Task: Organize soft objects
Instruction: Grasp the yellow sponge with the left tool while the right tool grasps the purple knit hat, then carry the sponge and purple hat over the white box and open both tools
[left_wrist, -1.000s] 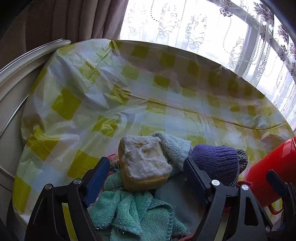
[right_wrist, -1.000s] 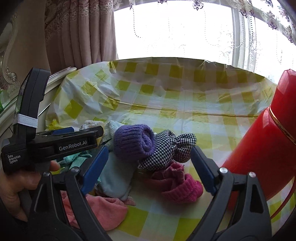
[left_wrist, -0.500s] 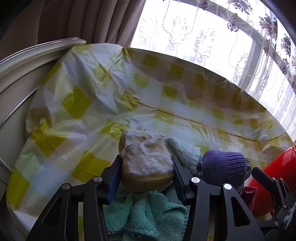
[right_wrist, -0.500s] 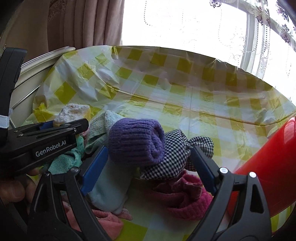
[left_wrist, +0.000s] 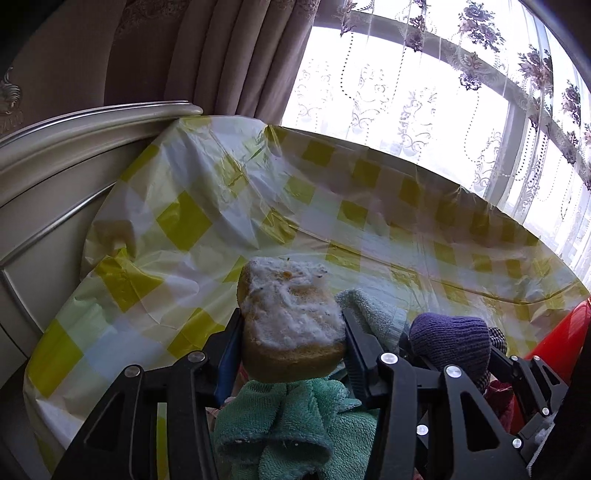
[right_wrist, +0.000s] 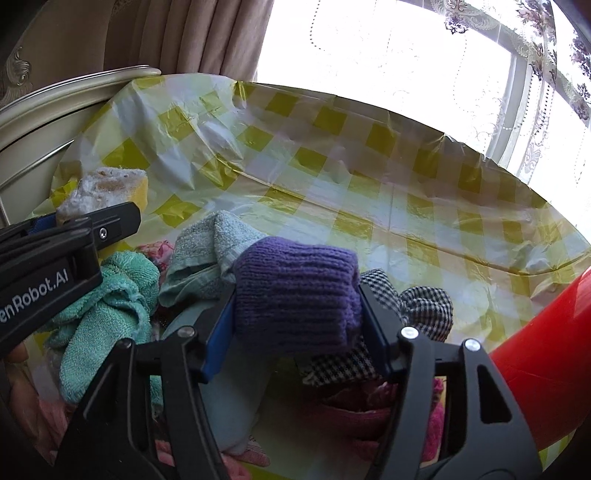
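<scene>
A yellow sponge (left_wrist: 291, 314) with a white fuzzy top sits between the pads of my left gripper (left_wrist: 291, 325), which is shut on it just above a teal towel (left_wrist: 280, 424). The right wrist view shows the same sponge (right_wrist: 107, 188) at the far left. My right gripper (right_wrist: 297, 299) is closing, its pads pressing both sides of a purple knitted roll (right_wrist: 295, 280). The roll lies on a heap of soft things: a pale blue towel (right_wrist: 214, 251), a black-and-white checked cloth (right_wrist: 424, 306) and a pink knit piece (right_wrist: 369, 406).
A yellow-and-white checked plastic cloth (right_wrist: 332, 147) covers the table. A big red container (right_wrist: 546, 350) stands close on the right. Cream curved furniture (left_wrist: 74, 147) and a brown curtain (left_wrist: 184, 55) bound the left, a lace-curtained window the back.
The left gripper closed onto the sponge and has edged forward. The right gripper came down and forward over the purple roll and its jaws closed in on it.
</scene>
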